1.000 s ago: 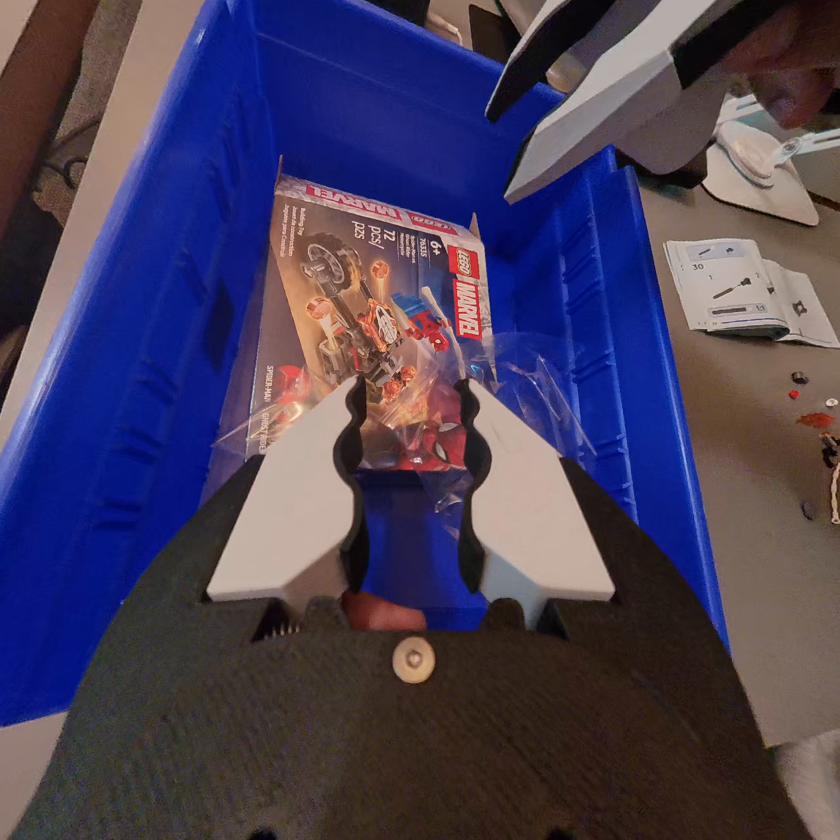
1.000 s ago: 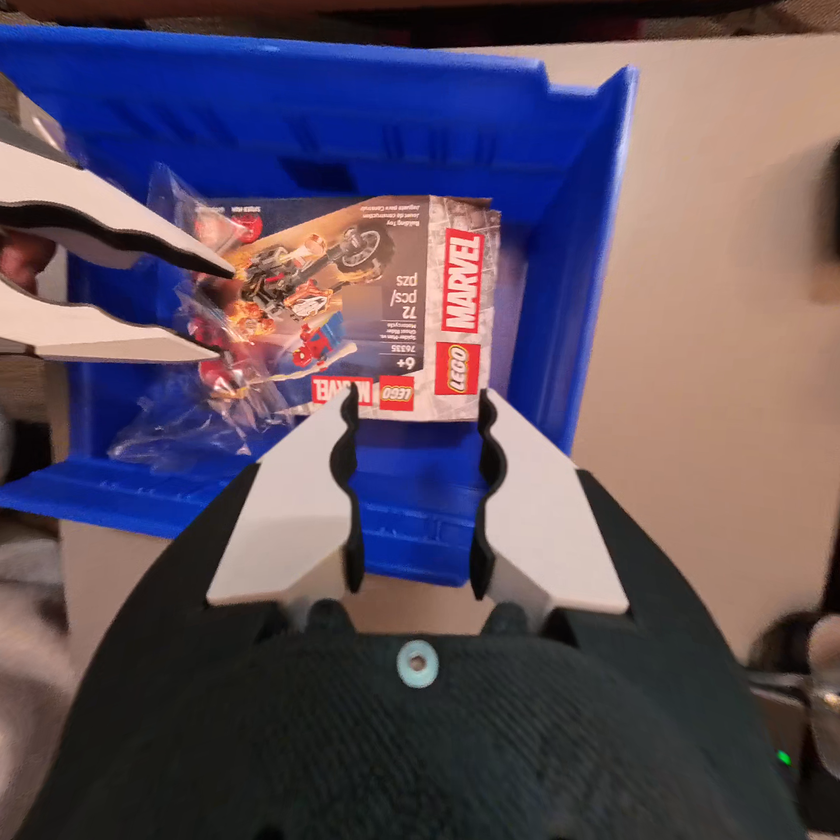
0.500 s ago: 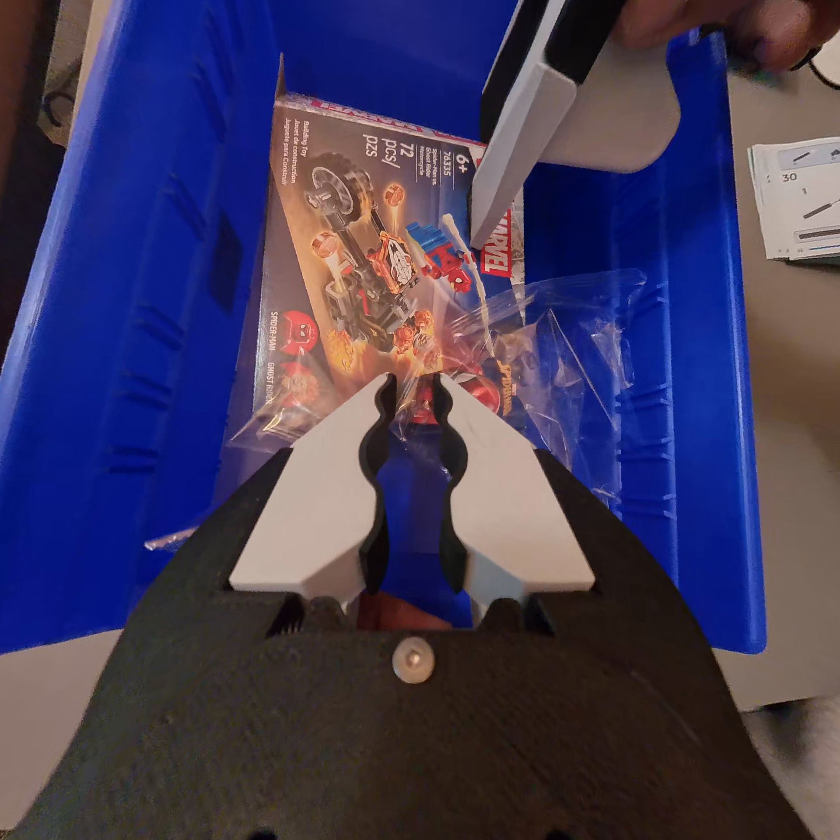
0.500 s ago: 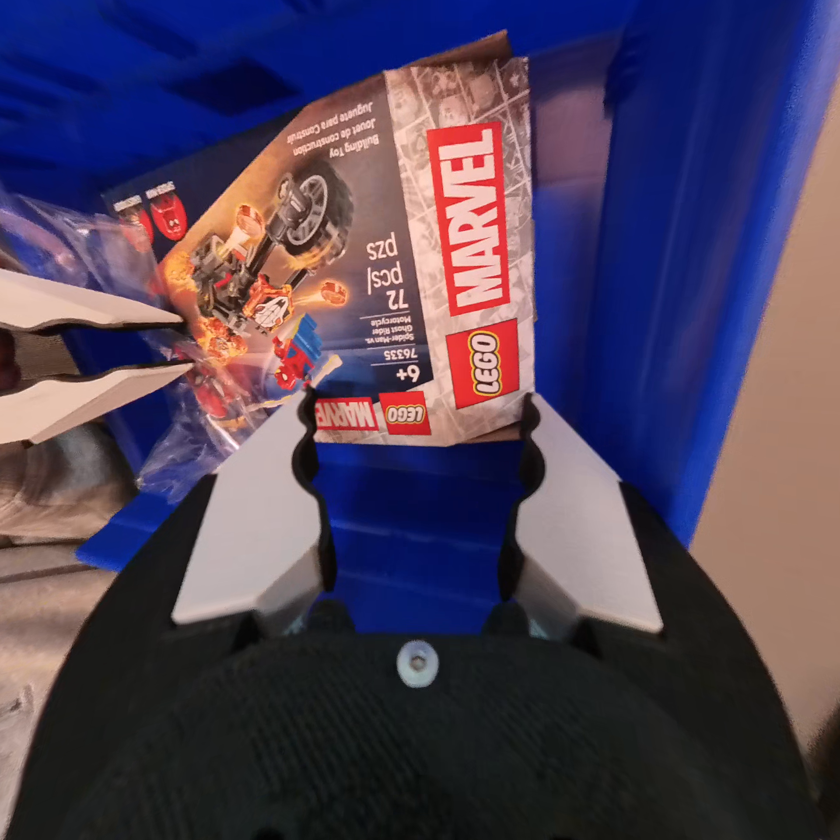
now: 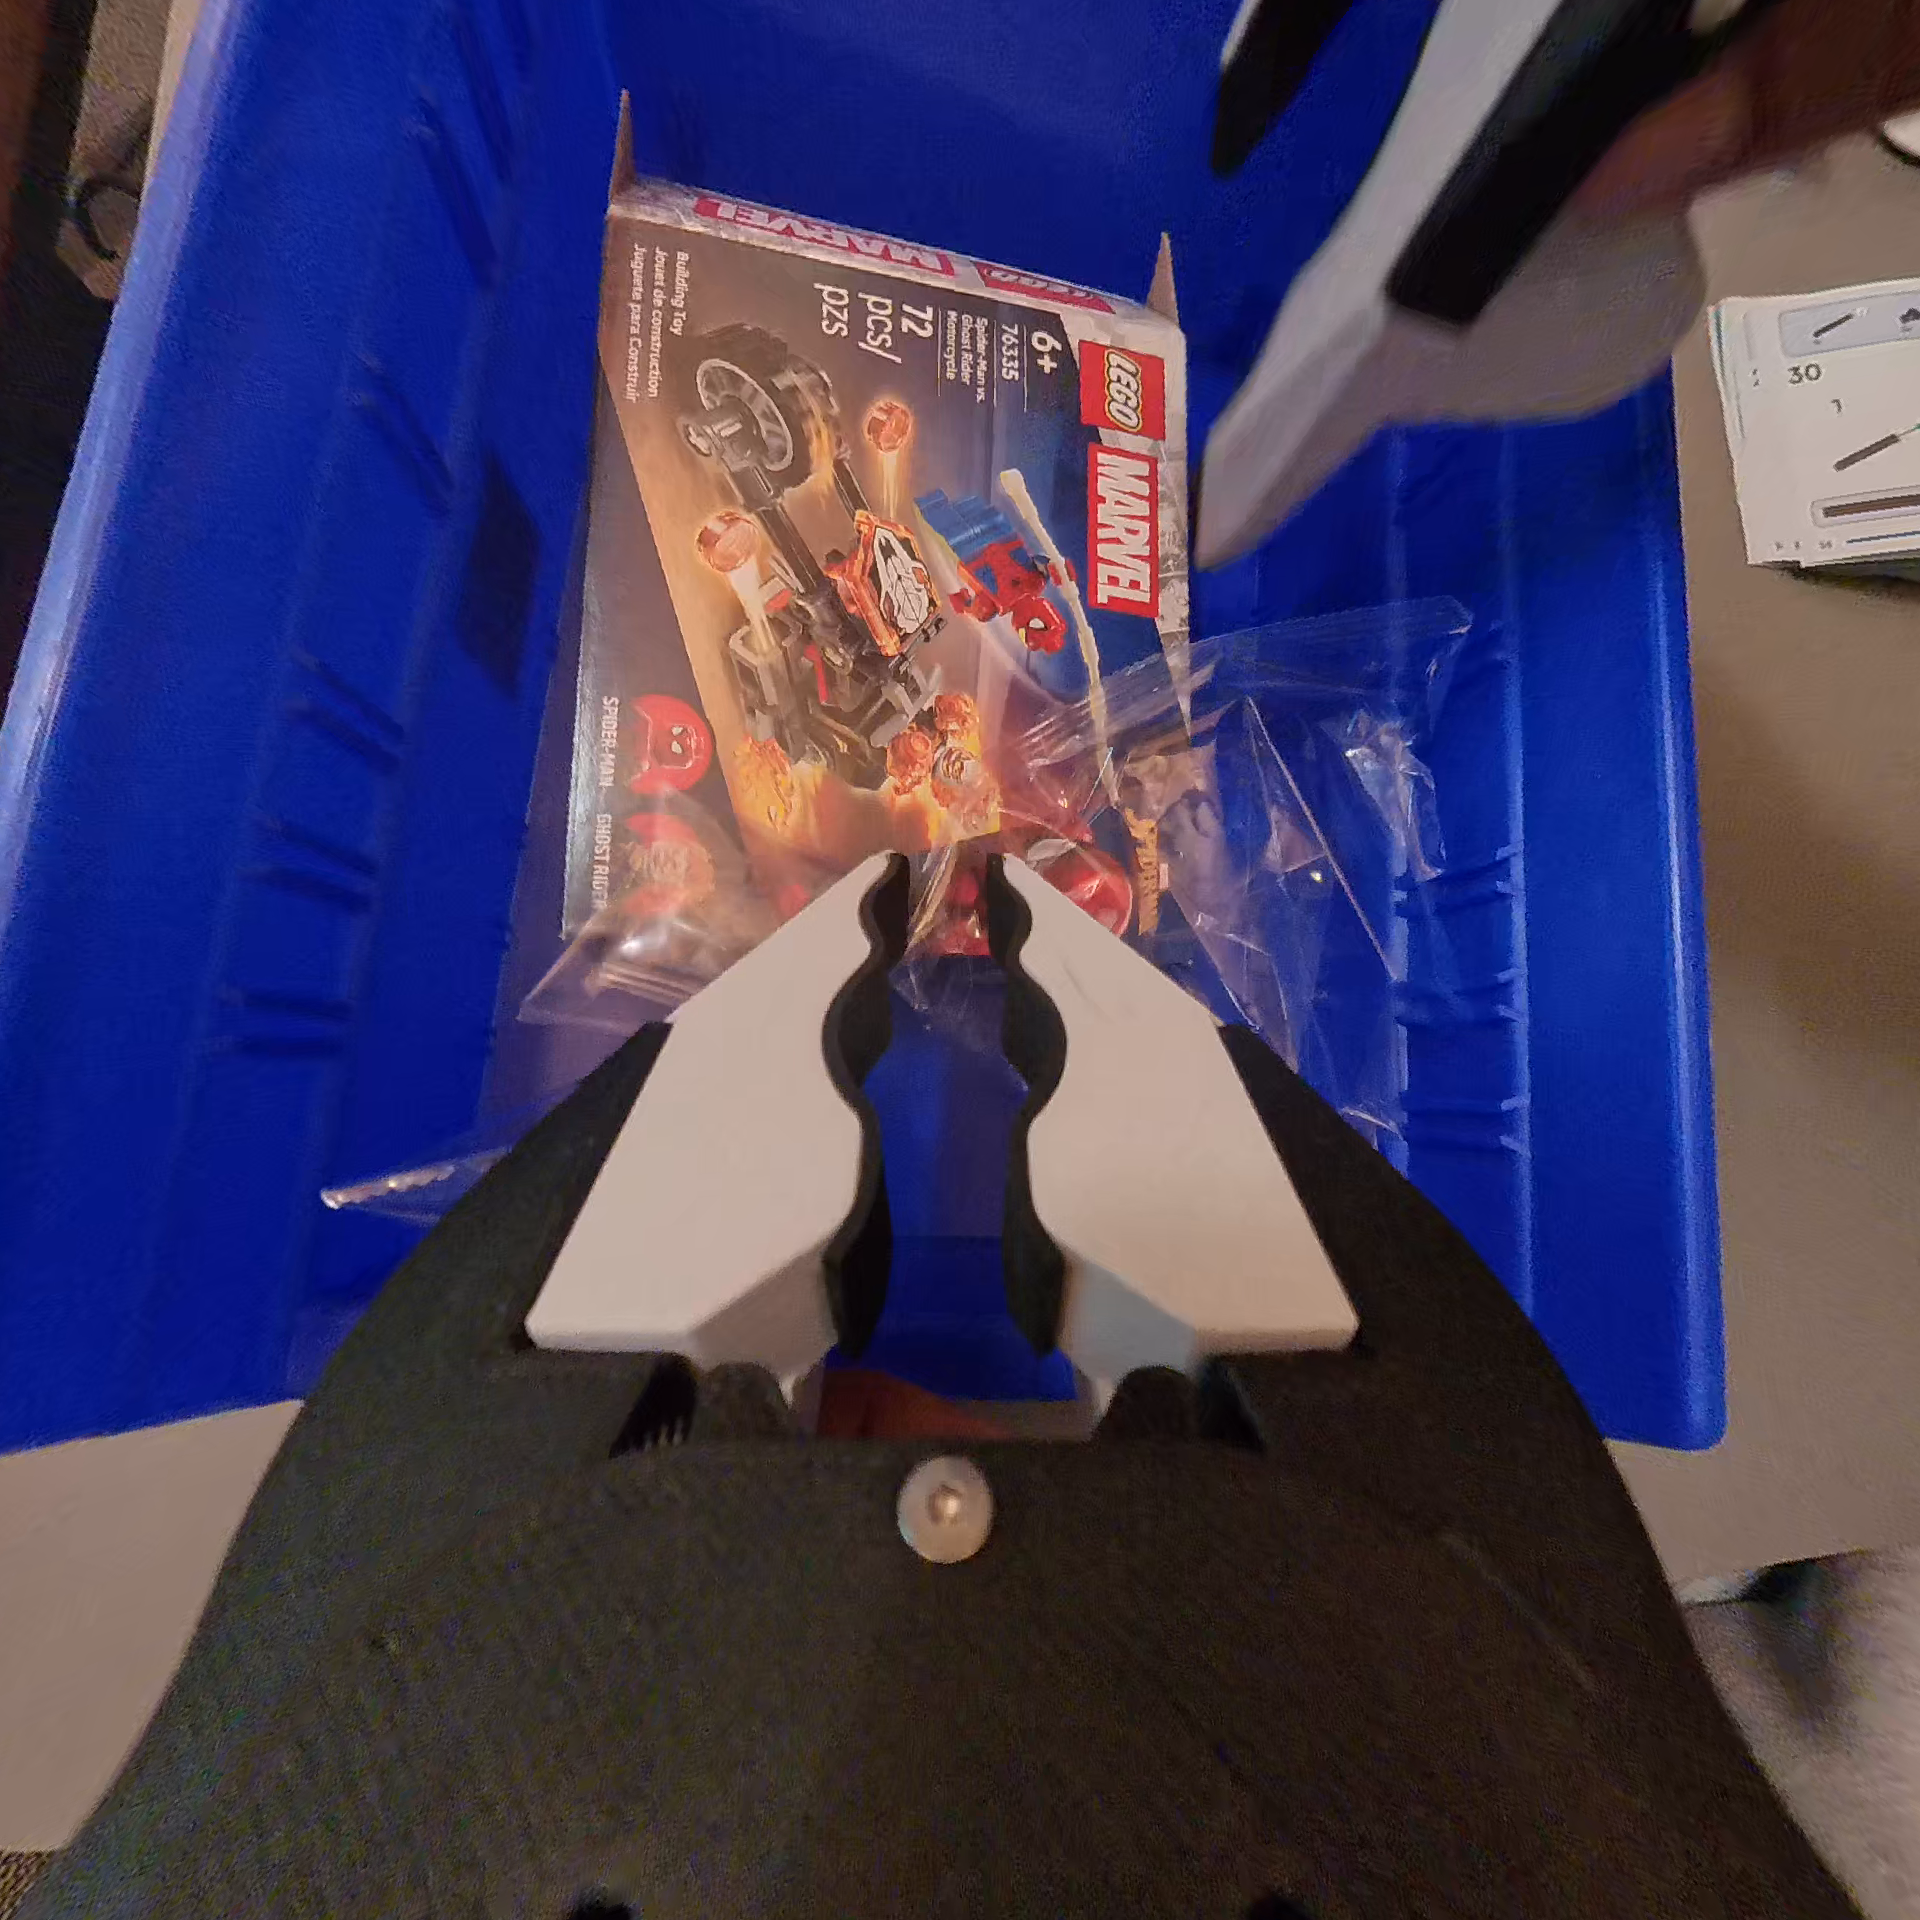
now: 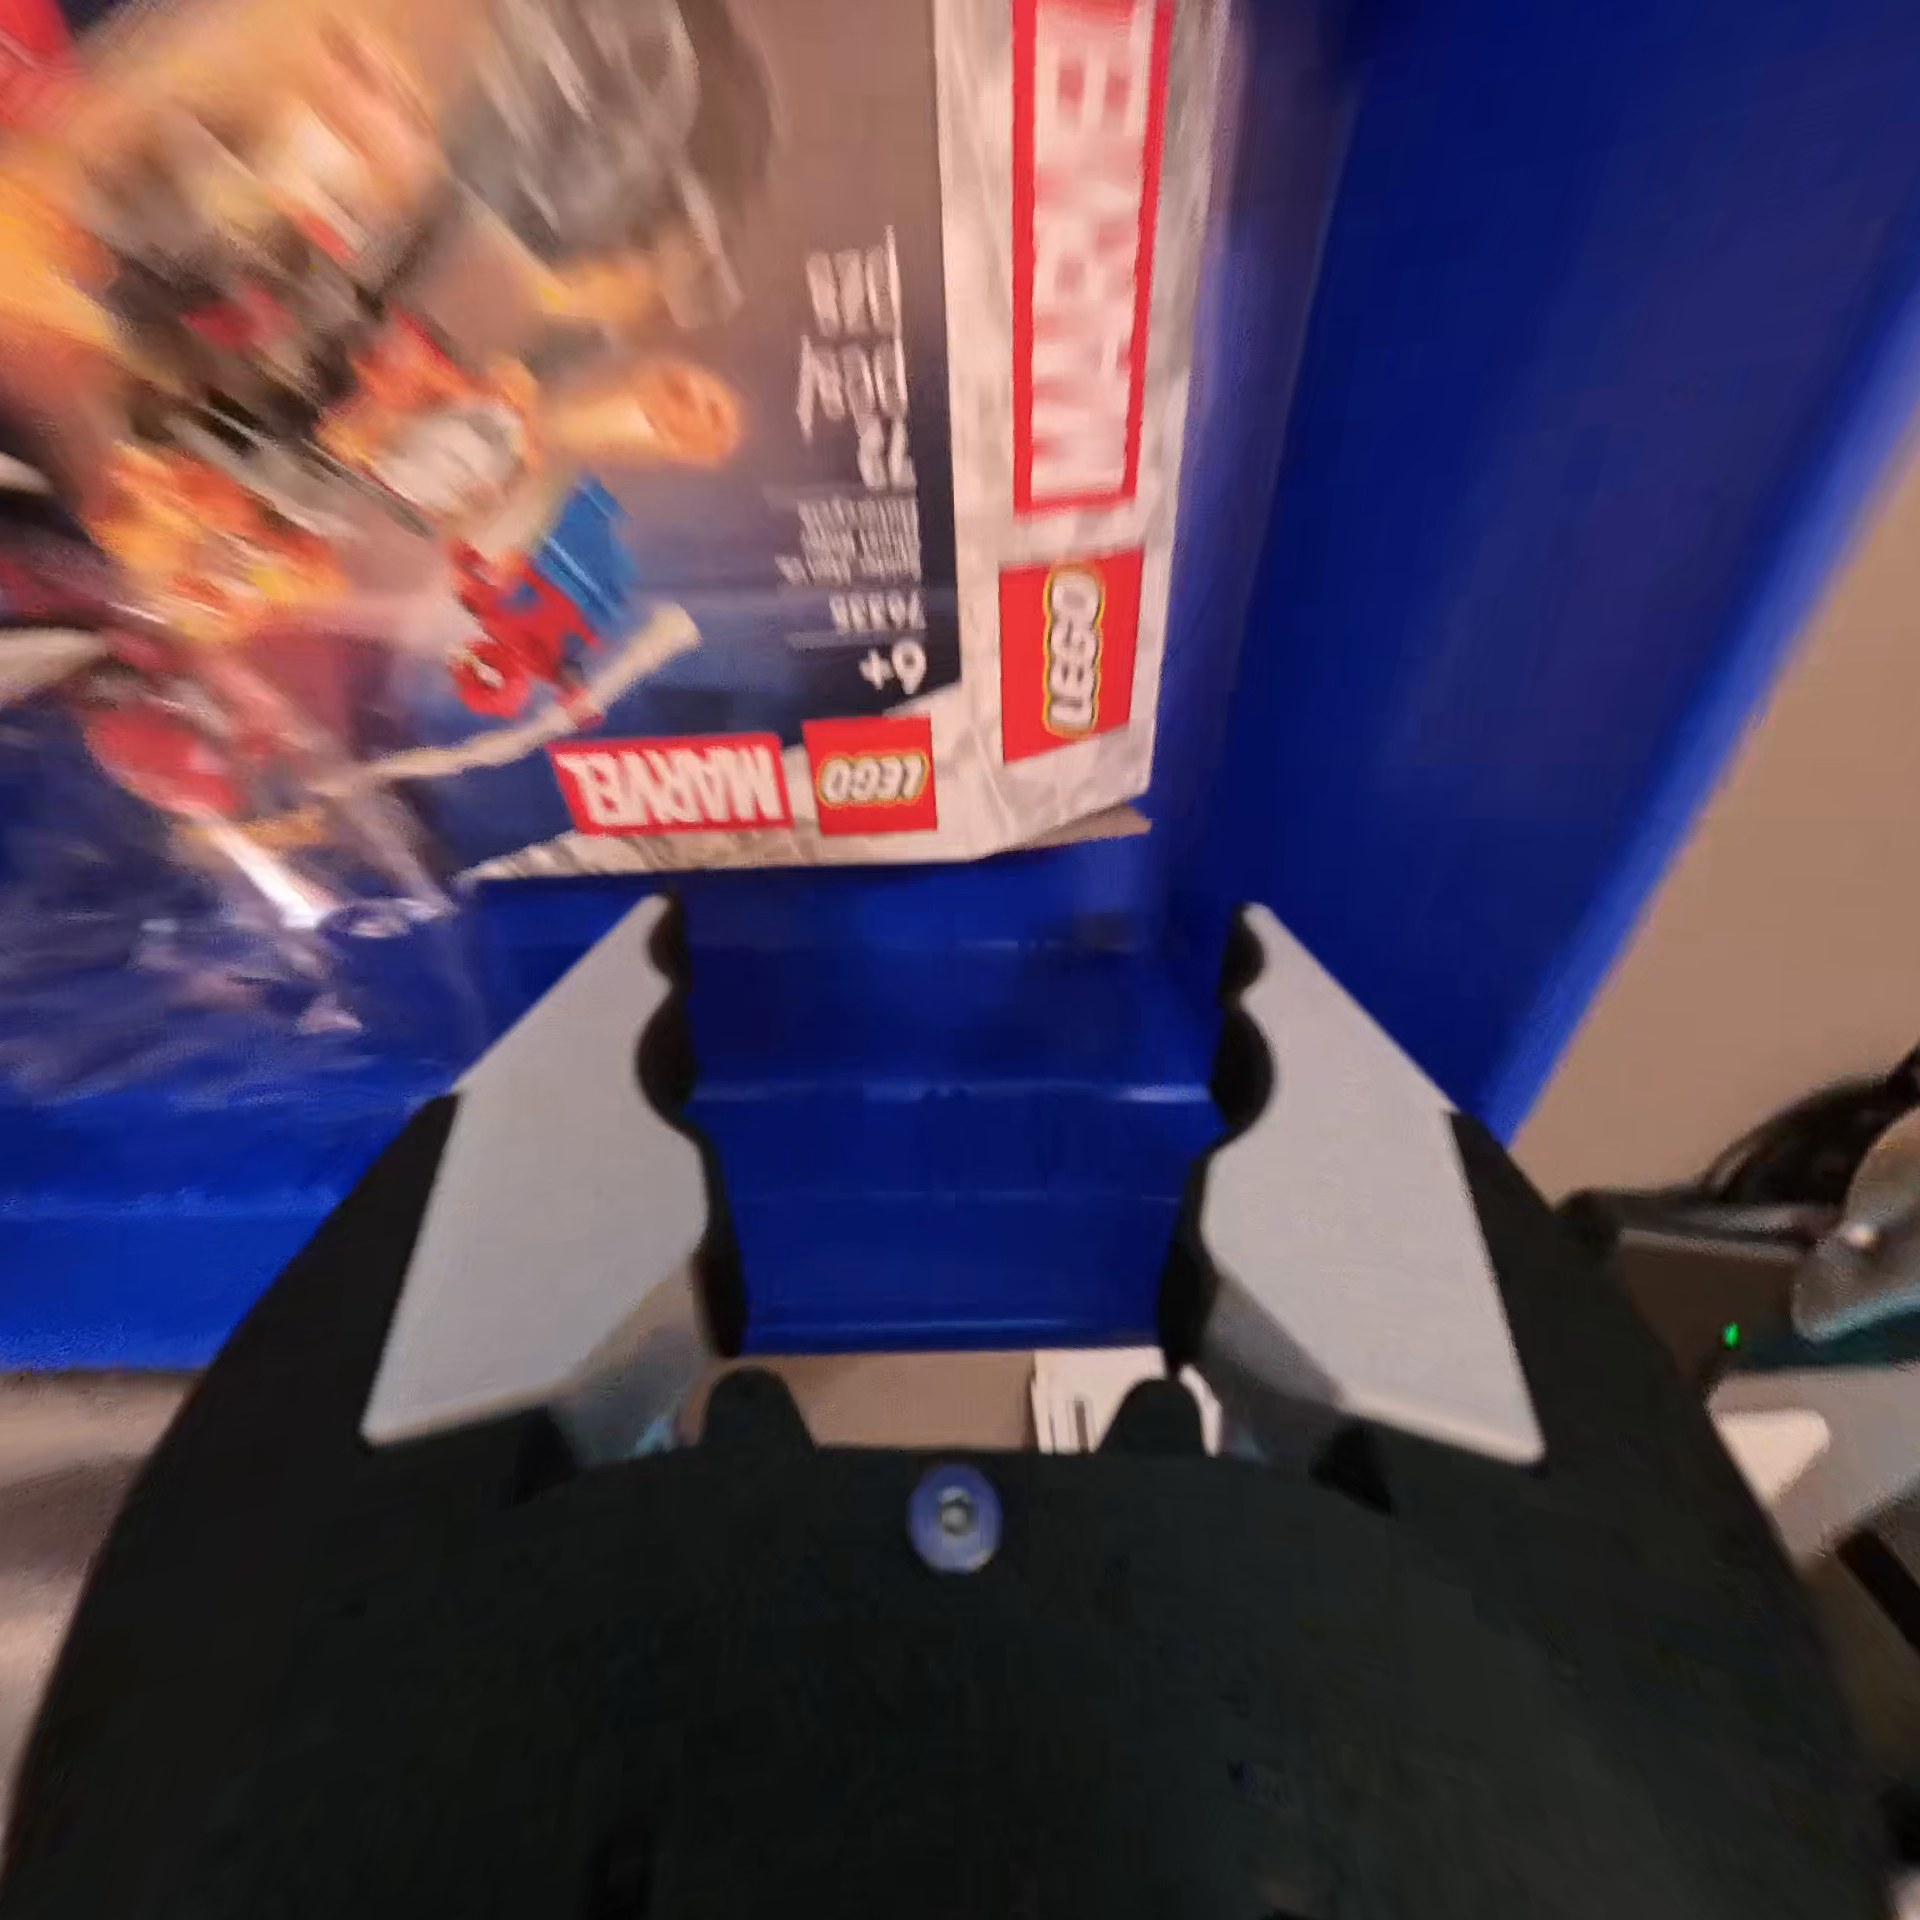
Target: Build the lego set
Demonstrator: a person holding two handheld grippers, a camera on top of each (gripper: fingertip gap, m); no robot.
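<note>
1. Lego box (image 5: pixel 883 540) lies flat on the floor of the blue bin (image 5: pixel 260 727), printed face up, toward the bin's far end; its far end flap looks open. In the right wrist view the same box (image 6: pixel 727 416) fills 11 to 12 o'clock, heavily blurred.
2. Clear plastic bag (image 5: pixel 1247 790) of parts lies partly over the box's near right corner and spreads toward 3 o'clock along the bin floor. Red pieces show through the film.
3. Left gripper (image 5: pixel 945 883): jaws nearly together, tips narrowed on a fold of the bag with something red between them. A small gap remains at the tips, so a firm pinch cannot be confirmed.
4. Right gripper (image 6: pixel 956 914): jaws spread wide, empty, tips just short of the box's near edge, inside the bin by its side wall. In the left wrist view it (image 5: pixel 1455 312) hangs at 1 o'clock above the bin.
5. Outside the bin, at 3 o'clock in the left wrist view: instruction booklet (image 5: pixel 1829 436) on the grey table (image 5: pixel 1818 1039).
6. Judged step: fetching materials from the bin; building is not under way here.
7. Next move calls for: left tips fully seated on the film before lifting, since slack plastic slips; right jaws must straddle the box edge squarely.
</note>
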